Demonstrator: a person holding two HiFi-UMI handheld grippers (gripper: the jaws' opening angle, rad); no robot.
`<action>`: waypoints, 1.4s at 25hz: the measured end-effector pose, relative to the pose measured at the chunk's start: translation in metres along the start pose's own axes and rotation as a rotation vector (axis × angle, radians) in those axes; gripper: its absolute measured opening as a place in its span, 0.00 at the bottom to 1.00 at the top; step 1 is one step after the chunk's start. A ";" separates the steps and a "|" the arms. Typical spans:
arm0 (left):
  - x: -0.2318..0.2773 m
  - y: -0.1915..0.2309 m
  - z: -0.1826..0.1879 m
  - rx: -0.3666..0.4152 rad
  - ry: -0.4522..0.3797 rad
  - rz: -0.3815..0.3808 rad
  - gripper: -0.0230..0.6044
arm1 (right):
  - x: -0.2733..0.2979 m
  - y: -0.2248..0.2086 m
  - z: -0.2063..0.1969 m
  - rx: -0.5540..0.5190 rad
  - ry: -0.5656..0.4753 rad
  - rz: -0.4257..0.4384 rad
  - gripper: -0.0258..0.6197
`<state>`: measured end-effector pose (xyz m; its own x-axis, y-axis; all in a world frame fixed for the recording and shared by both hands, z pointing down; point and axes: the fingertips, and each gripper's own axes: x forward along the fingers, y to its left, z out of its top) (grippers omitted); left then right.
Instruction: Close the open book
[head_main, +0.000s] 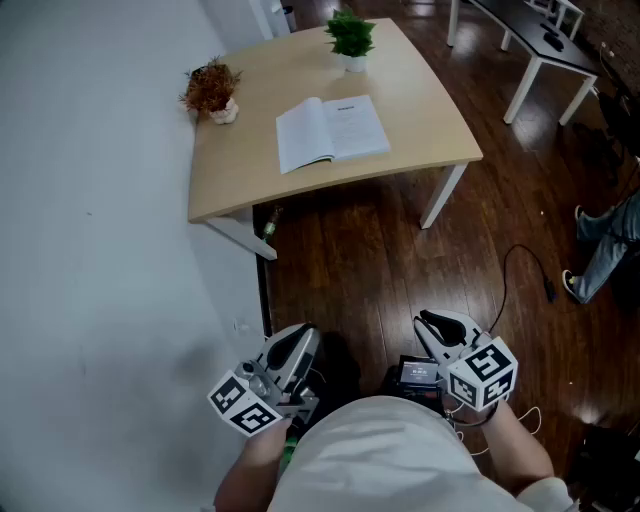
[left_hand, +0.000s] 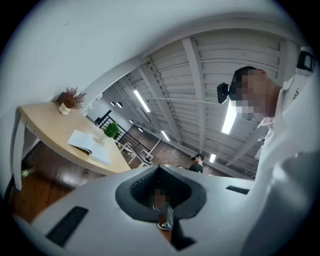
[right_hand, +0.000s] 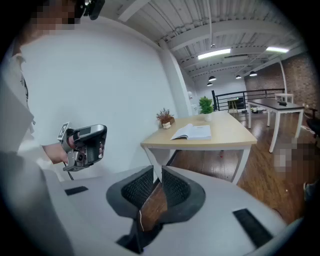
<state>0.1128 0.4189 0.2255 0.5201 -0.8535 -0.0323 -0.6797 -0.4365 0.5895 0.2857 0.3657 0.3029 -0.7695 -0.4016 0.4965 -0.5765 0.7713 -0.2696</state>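
Note:
The open book (head_main: 330, 130) lies flat, pages up, on a light wooden table (head_main: 240, 170) far ahead of me; it also shows in the left gripper view as the book (left_hand: 90, 142) and in the right gripper view as the book (right_hand: 194, 132). Both grippers are held low, close to my body and well short of the table. My left gripper (head_main: 298, 342) has its jaws together with nothing in them (left_hand: 160, 172). On my right gripper (head_main: 437, 325) a narrow gap shows between the pads (right_hand: 157, 175), and it is empty.
A reddish dried plant (head_main: 211, 90) and a green potted plant (head_main: 350, 38) stand on the table beside the book. White wall runs along the left. Dark wood floor lies between me and the table, with a cable (head_main: 525, 270), a second table (head_main: 540, 45) and a person's legs (head_main: 605, 245) at right.

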 end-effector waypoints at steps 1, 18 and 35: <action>-0.001 0.010 0.008 0.003 0.004 -0.004 0.03 | 0.011 0.003 0.008 0.000 -0.003 -0.004 0.12; -0.016 0.142 0.089 -0.010 0.036 -0.030 0.03 | 0.138 0.031 0.088 -0.050 -0.011 -0.101 0.12; 0.067 0.222 0.115 -0.041 0.009 0.078 0.03 | 0.245 -0.042 0.141 -0.189 0.061 0.032 0.12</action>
<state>-0.0625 0.2320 0.2613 0.4708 -0.8820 0.0221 -0.6969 -0.3564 0.6223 0.0821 0.1654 0.3192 -0.7653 -0.3492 0.5407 -0.4859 0.8644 -0.1295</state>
